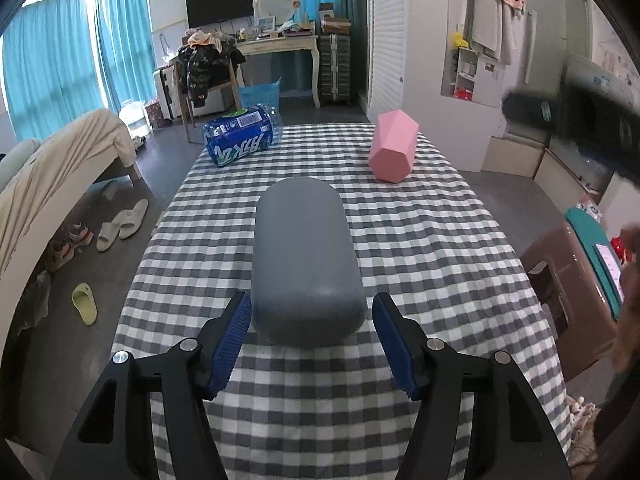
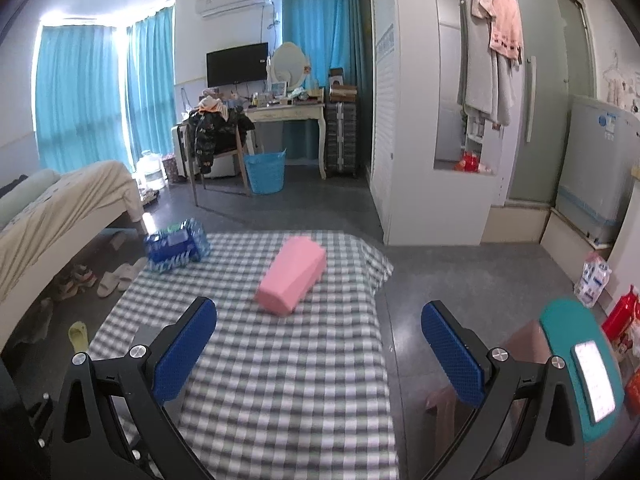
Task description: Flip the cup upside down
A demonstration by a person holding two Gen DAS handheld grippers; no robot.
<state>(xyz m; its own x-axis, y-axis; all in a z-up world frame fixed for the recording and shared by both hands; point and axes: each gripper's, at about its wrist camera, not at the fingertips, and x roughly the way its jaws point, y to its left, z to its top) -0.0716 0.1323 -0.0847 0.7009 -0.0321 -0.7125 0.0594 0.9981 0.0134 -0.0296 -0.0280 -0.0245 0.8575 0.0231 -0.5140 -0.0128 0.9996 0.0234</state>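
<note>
My left claw (image 1: 312, 334) sits low over the surface (image 1: 440, 280), which is covered in a grey-and-white checked cloth. Its jaws are spread wide, one blue ribbed pad (image 1: 231, 350) on each side of the near end of a grey, rounded, oblong case (image 1: 306, 260) that lies flat on the cloth. The left pad looks to be just at the case's edge; whether it touches I cannot tell. The right pad stands clear of it, so nothing is gripped.

The pink faceted cup (image 1: 393, 148) lies on its side further back on the right part of the cloth, its closed flat base turned toward me and its far end toward the back edge. It is well apart from both claws. On the back left corner lies a shrink-wrapped pack of water bottles with a blue label (image 1: 242, 135).

My right claw (image 2: 320, 352) hangs above the right edge of the surface (image 2: 280, 400), jaws fully apart and empty. From the right wrist view, which is blurred, the pink cup (image 2: 292, 282) lies ahead between the two blue pads (image 2: 184, 348), tilted along the cloth, with the bottle pack (image 2: 178, 245) off to its left. A brown plastic stool (image 1: 572, 288) stands on the floor beside the surface on the right.
</note>
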